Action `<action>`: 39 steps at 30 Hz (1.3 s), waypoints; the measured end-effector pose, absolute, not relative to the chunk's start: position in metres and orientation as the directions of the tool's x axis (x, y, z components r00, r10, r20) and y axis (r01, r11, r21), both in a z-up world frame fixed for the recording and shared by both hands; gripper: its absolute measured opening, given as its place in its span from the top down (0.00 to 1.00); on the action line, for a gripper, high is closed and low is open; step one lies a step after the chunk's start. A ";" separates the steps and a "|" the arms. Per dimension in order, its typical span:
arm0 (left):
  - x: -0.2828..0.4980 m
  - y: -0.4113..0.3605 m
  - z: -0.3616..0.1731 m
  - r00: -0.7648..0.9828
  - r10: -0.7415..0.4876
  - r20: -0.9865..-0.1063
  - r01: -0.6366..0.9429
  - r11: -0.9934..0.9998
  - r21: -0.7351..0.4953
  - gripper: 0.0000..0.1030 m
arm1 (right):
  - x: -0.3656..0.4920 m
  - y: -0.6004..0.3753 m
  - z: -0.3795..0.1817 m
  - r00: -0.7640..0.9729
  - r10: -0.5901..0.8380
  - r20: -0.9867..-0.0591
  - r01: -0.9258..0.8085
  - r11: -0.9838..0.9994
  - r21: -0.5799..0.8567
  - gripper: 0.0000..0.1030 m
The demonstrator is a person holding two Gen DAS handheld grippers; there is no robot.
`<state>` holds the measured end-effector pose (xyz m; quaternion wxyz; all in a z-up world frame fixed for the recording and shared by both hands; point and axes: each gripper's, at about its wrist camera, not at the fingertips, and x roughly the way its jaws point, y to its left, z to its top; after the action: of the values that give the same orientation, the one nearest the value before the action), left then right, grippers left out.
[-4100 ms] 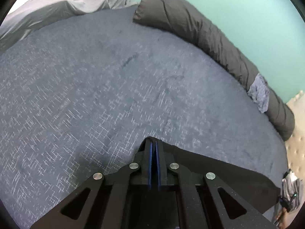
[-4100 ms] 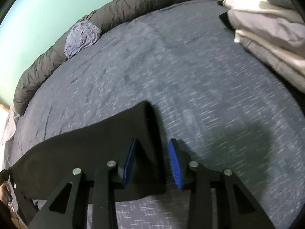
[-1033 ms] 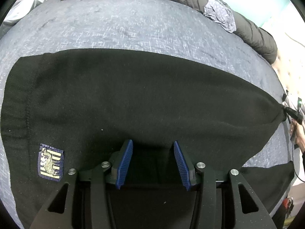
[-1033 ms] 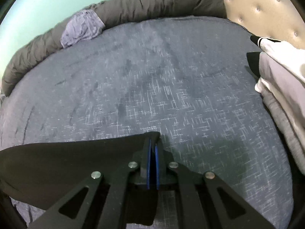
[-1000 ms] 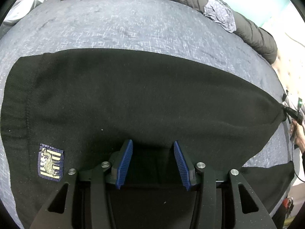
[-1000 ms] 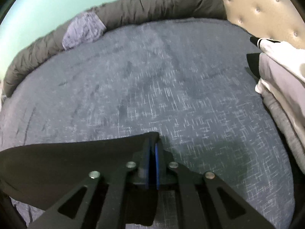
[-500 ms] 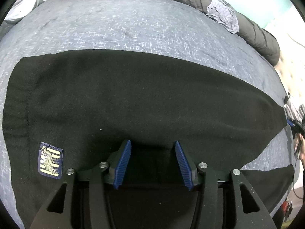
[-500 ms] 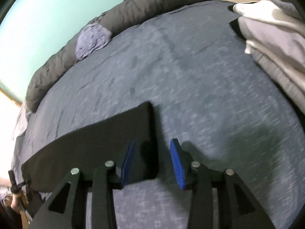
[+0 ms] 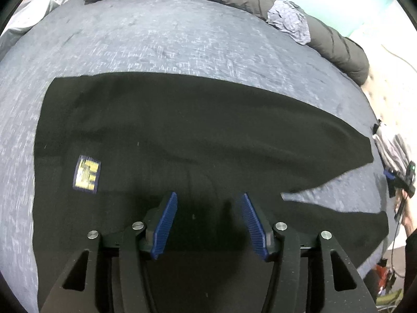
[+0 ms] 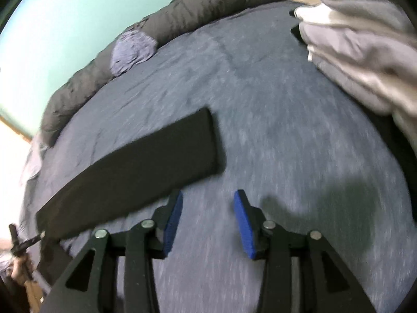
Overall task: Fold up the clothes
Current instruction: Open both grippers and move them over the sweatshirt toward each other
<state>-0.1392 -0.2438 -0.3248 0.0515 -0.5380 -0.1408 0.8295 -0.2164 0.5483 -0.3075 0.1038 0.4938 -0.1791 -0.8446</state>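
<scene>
Black garment (image 9: 198, 135) lies spread flat on the blue-grey bed (image 9: 161, 41) in the left wrist view, its long upper edge straight, a narrow leg tapering off to the right. A small blue-and-yellow label (image 9: 86, 172) sits on its left part, beside a vertical seam. The left claw (image 9: 208, 221) stands above the cloth with its jaws apart, having just been opening, pressing nothing.

From the right wrist view, the garment's end (image 10: 146, 161) shows as a dark, smooth band with a squared tip, lying up and left of the right claw (image 10: 207, 221). Its jaws have just been opening; only bare bed lies between them. Folded pale clothes (image 10: 365, 52) are stacked at the upper right.
</scene>
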 end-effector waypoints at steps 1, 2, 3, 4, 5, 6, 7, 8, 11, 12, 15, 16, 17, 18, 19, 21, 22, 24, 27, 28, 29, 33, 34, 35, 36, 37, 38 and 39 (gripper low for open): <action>-0.135 -0.243 -0.324 -0.413 0.238 -0.879 0.065 -0.955 -0.289 0.44 | -0.206 0.548 -0.308 -0.477 -0.365 -0.799 0.019 -0.914 0.406 0.49; -0.128 -0.242 -0.322 -0.413 0.241 -0.878 0.060 -0.955 -0.290 0.44 | -0.197 0.548 -0.308 -0.466 -0.372 -0.803 0.040 -0.915 0.400 0.49; -0.123 -0.240 -0.321 -0.414 0.246 -0.876 0.054 -0.954 -0.293 0.44 | -0.188 0.547 -0.308 -0.455 -0.378 -0.806 0.062 -0.917 0.395 0.49; -0.118 -0.238 -0.321 -0.415 0.253 -0.874 0.048 -0.953 -0.299 0.44 | -0.179 0.546 -0.308 -0.443 -0.385 -0.810 0.084 -0.917 0.390 0.49; -0.113 -0.233 -0.320 -0.416 0.263 -0.871 0.038 -0.951 -0.306 0.43 | -0.171 0.545 -0.308 -0.431 -0.387 -0.815 0.105 -0.919 0.381 0.49; -0.111 -0.227 -0.320 -0.415 0.272 -0.868 0.025 -0.950 -0.310 0.43 | -0.162 0.542 -0.309 -0.420 -0.388 -0.821 0.125 -0.920 0.371 0.49; -0.109 -0.221 -0.319 -0.413 0.279 -0.867 0.013 -0.950 -0.312 0.43 | -0.153 0.540 -0.309 -0.408 -0.388 -0.826 0.146 -0.921 0.360 0.49; -0.107 -0.214 -0.319 -0.411 0.288 -0.865 -0.001 -0.949 -0.316 0.43 | -0.144 0.538 -0.309 -0.397 -0.387 -0.832 0.167 -0.922 0.350 0.49; -0.106 -0.190 -0.321 -0.402 0.323 -0.857 -0.031 -0.940 -0.340 0.43 | -0.132 0.520 -0.310 -0.377 -0.370 -0.849 0.212 -0.927 0.310 0.49; -0.106 -0.183 -0.321 -0.401 0.335 -0.853 -0.040 -0.936 -0.349 0.43 | -0.130 0.512 -0.310 -0.373 -0.366 -0.853 0.229 -0.927 0.298 0.49; -0.103 -0.164 -0.321 -0.409 0.359 -0.839 -0.055 -0.927 -0.370 0.43 | -0.126 0.472 -0.309 -0.347 -0.347 -0.871 0.315 -0.918 0.240 0.49; -0.102 -0.160 -0.320 -0.416 0.359 -0.836 -0.060 -0.928 -0.368 0.43 | -0.125 0.459 -0.309 -0.340 -0.344 -0.875 0.345 -0.911 0.224 0.49; -0.101 -0.155 -0.319 -0.426 0.355 -0.832 -0.066 -0.930 -0.362 0.43 | -0.122 0.446 -0.309 -0.335 -0.343 -0.878 0.375 -0.903 0.210 0.49; -0.100 -0.152 -0.318 -0.434 0.355 -0.828 -0.070 -0.930 -0.362 0.43 | -0.120 0.433 -0.310 -0.330 -0.339 -0.881 0.402 -0.895 0.194 0.49; -0.098 -0.150 -0.319 -0.444 0.356 -0.822 -0.068 -0.928 -0.366 0.43 | -0.118 0.418 -0.311 -0.323 -0.342 -0.882 0.430 -0.884 0.185 0.49; -0.093 -0.146 -0.321 -0.468 0.342 -0.815 -0.048 -0.931 -0.363 0.43 | -0.115 0.387 -0.314 -0.304 -0.359 -0.882 0.486 -0.855 0.181 0.49; -0.090 -0.144 -0.323 -0.477 0.339 -0.811 -0.041 -0.930 -0.365 0.43 | -0.113 0.370 -0.317 -0.292 -0.372 -0.881 0.513 -0.838 0.184 0.49; -0.084 -0.142 -0.328 -0.494 0.330 -0.804 -0.021 -0.929 -0.369 0.43 | -0.110 0.341 -0.323 -0.268 -0.384 -0.884 0.555 -0.811 0.184 0.49; -0.074 -0.141 -0.337 -0.515 0.328 -0.792 0.002 -0.924 -0.383 0.43 | -0.106 0.300 -0.332 -0.238 -0.396 -0.887 0.608 -0.773 0.182 0.49; -0.070 -0.141 -0.340 -0.521 0.330 -0.787 0.007 -0.920 -0.391 0.43 | -0.105 0.287 -0.333 -0.231 -0.397 -0.888 0.622 -0.762 0.180 0.49; -0.067 -0.141 -0.343 -0.527 0.333 -0.782 0.011 -0.917 -0.398 0.43 | -0.104 0.275 -0.335 -0.223 -0.399 -0.889 0.636 -0.751 0.177 0.49; -0.055 -0.146 -0.358 -0.541 0.338 -0.770 0.041 -0.904 -0.425 0.43 | -0.101 0.227 -0.342 -0.192 -0.405 -0.894 0.693 -0.701 0.169 0.49; -0.052 -0.146 -0.361 -0.545 0.329 -0.771 0.041 -0.908 -0.417 0.43 | -0.099 0.217 -0.344 -0.182 -0.407 -0.895 0.709 -0.685 0.168 0.49; -0.051 -0.146 -0.363 -0.541 0.323 -0.776 0.037 -0.913 -0.405 0.43 | -0.098 0.208 -0.345 -0.177 -0.404 -0.897 0.723 -0.672 0.160 0.49; -0.051 -0.147 -0.362 -0.539 0.319 -0.779 0.031 -0.918 -0.396 0.43 | -0.096 0.199 -0.346 -0.177 -0.399 -0.900 0.737 -0.660 0.148 0.49; -0.051 -0.148 -0.361 -0.540 0.315 -0.780 0.024 -0.921 -0.389 0.43 | -0.095 0.190 -0.347 -0.175 -0.390 -0.904 0.751 -0.646 0.134 0.49; -0.050 -0.150 -0.357 -0.549 0.314 -0.774 0.017 -0.923 -0.385 0.43 | -0.095 0.182 -0.349 -0.172 -0.380 -0.909 0.761 -0.637 0.122 0.49; -0.050 -0.151 -0.354 -0.559 0.318 -0.766 0.007 -0.922 -0.388 0.42 | -0.096 0.176 -0.351 -0.170 -0.371 -0.913 0.766 -0.633 0.115 0.49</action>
<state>-0.0496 -0.1513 -0.3544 0.0899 -0.4611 -0.1763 0.8650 -0.0957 0.1759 -0.3510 0.3837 0.5175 0.1906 -0.7407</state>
